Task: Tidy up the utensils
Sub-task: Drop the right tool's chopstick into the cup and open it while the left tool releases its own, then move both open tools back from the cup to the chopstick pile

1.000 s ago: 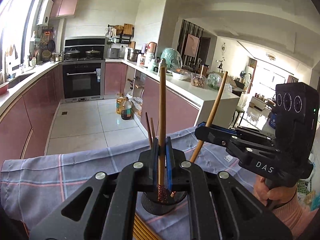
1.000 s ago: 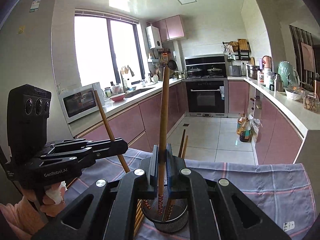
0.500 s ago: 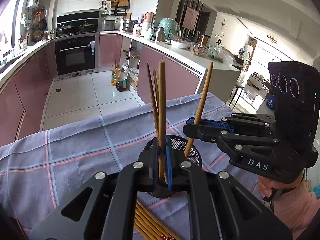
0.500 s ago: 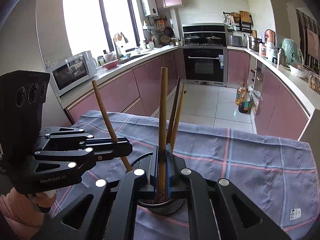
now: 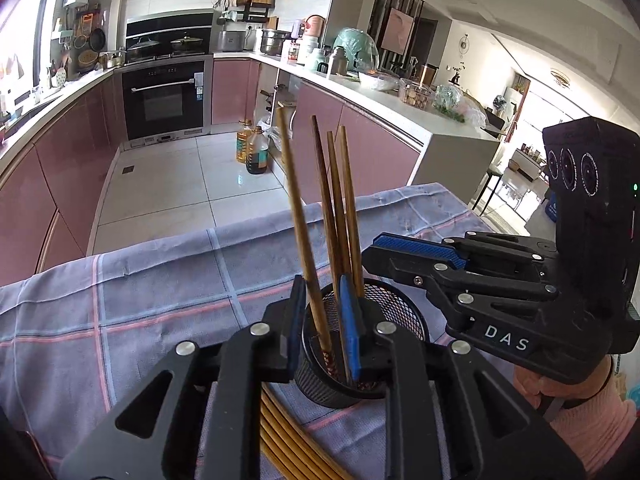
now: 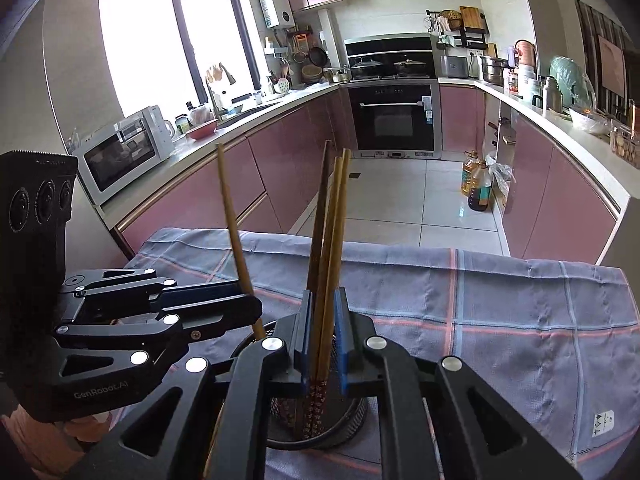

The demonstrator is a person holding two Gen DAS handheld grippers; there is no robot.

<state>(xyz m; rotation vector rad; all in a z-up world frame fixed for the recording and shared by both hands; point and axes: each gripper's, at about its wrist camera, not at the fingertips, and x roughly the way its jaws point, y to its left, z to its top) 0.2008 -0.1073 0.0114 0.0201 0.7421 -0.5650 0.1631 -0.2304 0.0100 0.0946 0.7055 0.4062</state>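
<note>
Both grippers are over the black mesh holder (image 5: 362, 344) on the checked cloth (image 5: 140, 300), and this is the release. The left gripper (image 5: 322, 320) has just been opening: its blue pads stand a little apart, and the light chopstick (image 5: 298, 216) between them now leans away from the holder's middle, its foot down inside the mesh, no longer pinched. The right gripper (image 6: 322, 334) has also just been opening, by a narrower crack; three chopsticks (image 6: 330, 240) rise through that gap from the holder (image 6: 320, 420), and from this angle it is hard to say whether a pad still brushes one, though the grip looks let go. Just on the near side of the holder, a bundle of chopsticks (image 5: 280, 432) lies flat on the cloth, waiting its turn. To finish this step well, each hand should spread its fingers a touch more before moving, so no pad drags a stick out on the way up. Then lift straight up, clear of the tall tips, one hand at a time, since the two grippers crowd the same rim. The holder looks light; a sideways tug could tip it.
</note>
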